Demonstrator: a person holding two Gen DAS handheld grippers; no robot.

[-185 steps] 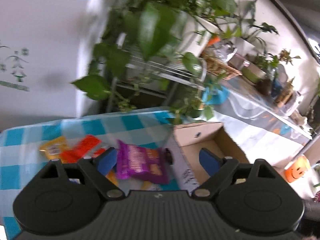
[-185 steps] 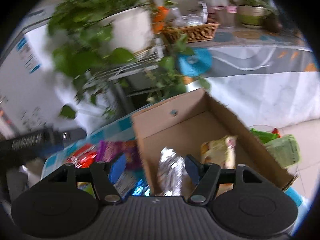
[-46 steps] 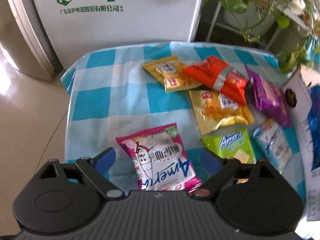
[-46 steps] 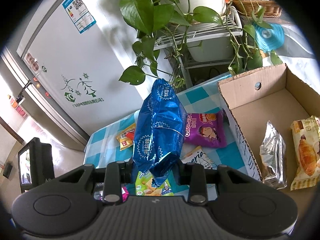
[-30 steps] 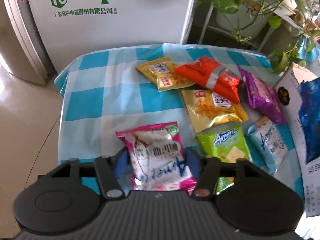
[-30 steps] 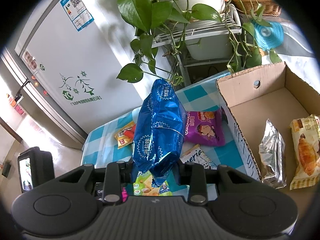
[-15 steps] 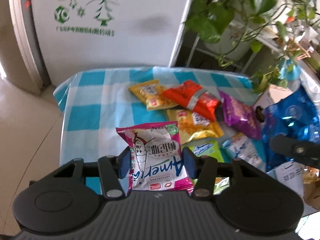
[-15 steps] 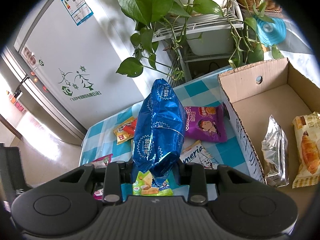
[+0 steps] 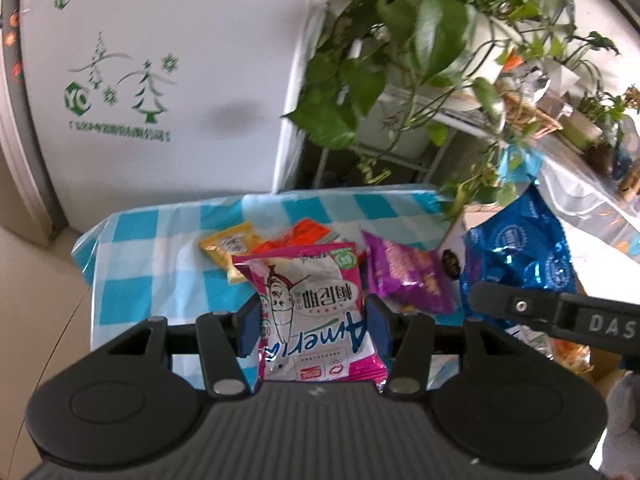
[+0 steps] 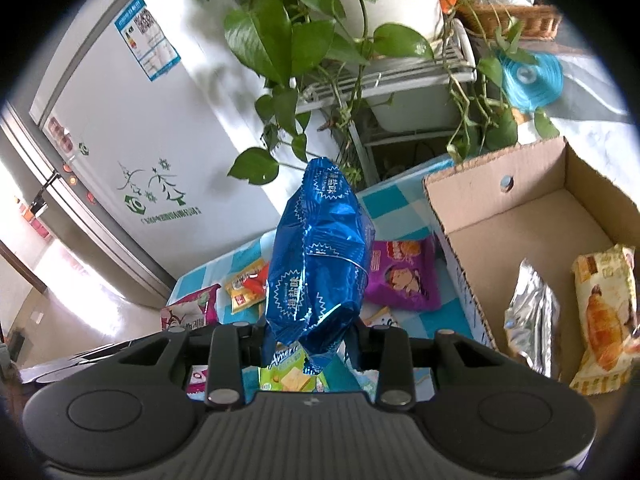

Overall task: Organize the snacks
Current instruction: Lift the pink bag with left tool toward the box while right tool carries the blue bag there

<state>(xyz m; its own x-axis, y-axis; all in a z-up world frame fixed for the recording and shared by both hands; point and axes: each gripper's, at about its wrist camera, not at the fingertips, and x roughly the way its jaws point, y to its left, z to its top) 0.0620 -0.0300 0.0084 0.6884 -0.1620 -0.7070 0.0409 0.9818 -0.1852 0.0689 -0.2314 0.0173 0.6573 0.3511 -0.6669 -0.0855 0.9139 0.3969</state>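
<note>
The left gripper (image 9: 313, 322) is clamped on the pink snack bag (image 9: 316, 316), whose long axis runs straight out ahead between the pads, clear of the checked cloth (image 9: 132, 264). The right gripper (image 10: 310, 342) is clamped on the lower end of the blue foil bag (image 10: 320, 256), which stands nearly upright above its fingers. The cardboard box (image 10: 492, 200) lies ahead and to the right of the right gripper, close by, so that hand looks nearer; from the left gripper the box sits far right, mostly hidden behind the blue bag. A silver packet (image 10: 530, 316) and a croissant packet (image 10: 604, 312) lie inside it. The pink bag reads "Ameri…" upside down; the other gripper's arm shows "DAS".
</note>
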